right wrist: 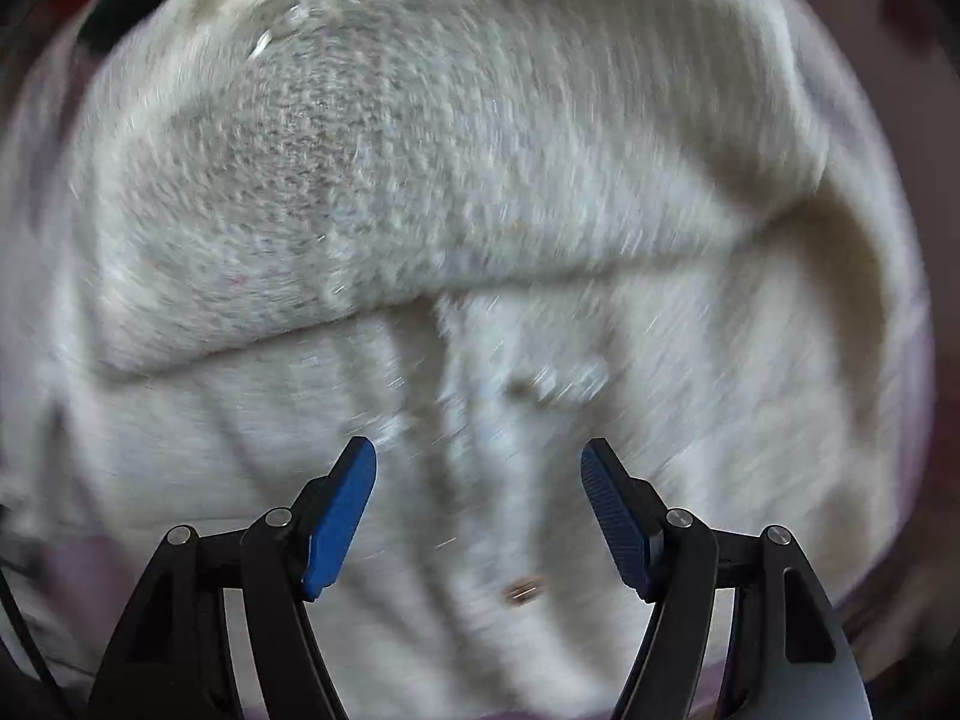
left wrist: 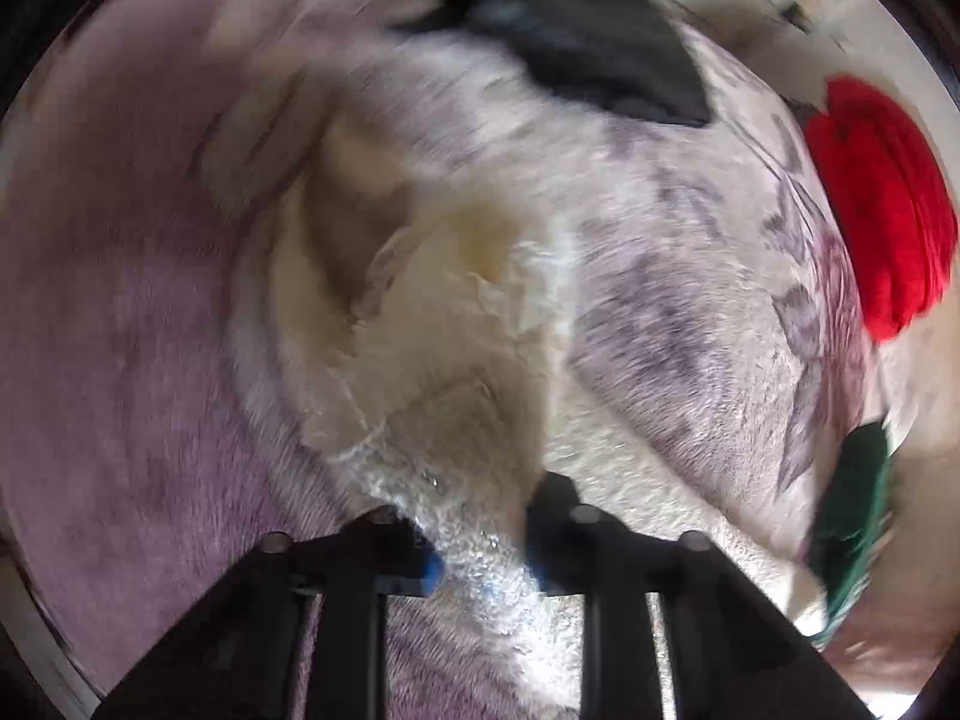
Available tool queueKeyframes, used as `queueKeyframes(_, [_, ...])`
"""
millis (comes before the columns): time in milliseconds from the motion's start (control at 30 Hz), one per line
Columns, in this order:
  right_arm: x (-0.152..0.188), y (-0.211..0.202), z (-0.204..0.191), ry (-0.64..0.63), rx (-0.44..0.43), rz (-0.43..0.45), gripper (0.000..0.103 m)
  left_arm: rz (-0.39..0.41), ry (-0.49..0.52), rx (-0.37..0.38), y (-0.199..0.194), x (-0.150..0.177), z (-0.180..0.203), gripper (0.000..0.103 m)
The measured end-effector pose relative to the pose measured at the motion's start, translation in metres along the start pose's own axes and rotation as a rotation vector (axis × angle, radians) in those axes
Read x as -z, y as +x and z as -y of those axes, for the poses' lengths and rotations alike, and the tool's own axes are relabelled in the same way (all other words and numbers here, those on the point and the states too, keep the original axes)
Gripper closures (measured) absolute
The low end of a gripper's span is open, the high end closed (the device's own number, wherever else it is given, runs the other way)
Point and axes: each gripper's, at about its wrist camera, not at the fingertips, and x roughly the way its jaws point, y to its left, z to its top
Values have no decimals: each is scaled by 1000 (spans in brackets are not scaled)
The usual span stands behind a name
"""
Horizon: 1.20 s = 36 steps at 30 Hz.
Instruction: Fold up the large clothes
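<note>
Pinching a strip of the cream fuzzy garment (left wrist: pixel 420 360), the left gripper (left wrist: pixel 480 570) is seen nearly closed, its blue pads only just visible on either side of the sparkly cream fabric bunched between them. The fabric is drawn up from the fingers into a crumpled, folded ridge across the middle of the left wrist view. A mauve bedcover (left wrist: pixel 120 330) with a darker leafy print on its right part is seen spread under the garment. A black cloth (left wrist: pixel 588 30) is seen lying at the top, a red bundle (left wrist: pixel 882 204) at the right edge, and a dark green item (left wrist: pixel 852 492) lower right, all apart from the held garment. The right gripper (right wrist: pixel 478 516) is held wide apart, blue pads (right wrist: pixel 339 522) clear of any fabric, nothing gripped. Below it the same cream garment (right wrist: pixel 480 180) fills almost the whole right wrist view, with one thick layer folded over another and a fold edge running across the middle. Both views are heavily motion-blurred, so finer detail cannot be told.
</note>
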Motion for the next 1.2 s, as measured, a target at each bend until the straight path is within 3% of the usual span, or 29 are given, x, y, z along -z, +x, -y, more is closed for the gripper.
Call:
queueKeyframes(67, [-11, -11, -12, -83, 94, 54, 18, 55, 118, -47, -13, 0, 26, 92])
queueKeyframes(233, [-42, -27, -12, -130, 97, 128, 16, 222, 448, -127, -65, 27, 103, 93])
queueKeyframes(367, [-63, -34, -13, -152, 47, 161, 16, 287, 642, -112, -100, 68, 165, 93])
queueKeyframes(533, [-84, -9, 7, -99, -66, 142, 16, 276, 852, -17, -122, 145, 253, 94])
queueKeyframes(733, [-91, 8, 123, 82, -175, 61, 16, 128, 1057, 155, -115, 280, 350, 94])
queueKeyframes(900, [-78, 31, 225, 232, -183, 15, 16, -35, 1191, 250, -78, 397, 415, 94])
queueKeyframes(1000, [-54, 37, 267, 300, -177, -1, 16, -158, 1245, 251, -45, 456, 441, 93])
queueKeyframes(1067, [-42, 49, 290, 343, -186, -17, 16, -233, 1277, 213, -21, 488, 453, 92])
queueKeyframes(1200, [-28, 53, 318, 422, -289, -17, 16, -282, 1294, 145, 3, 511, 460, 84])
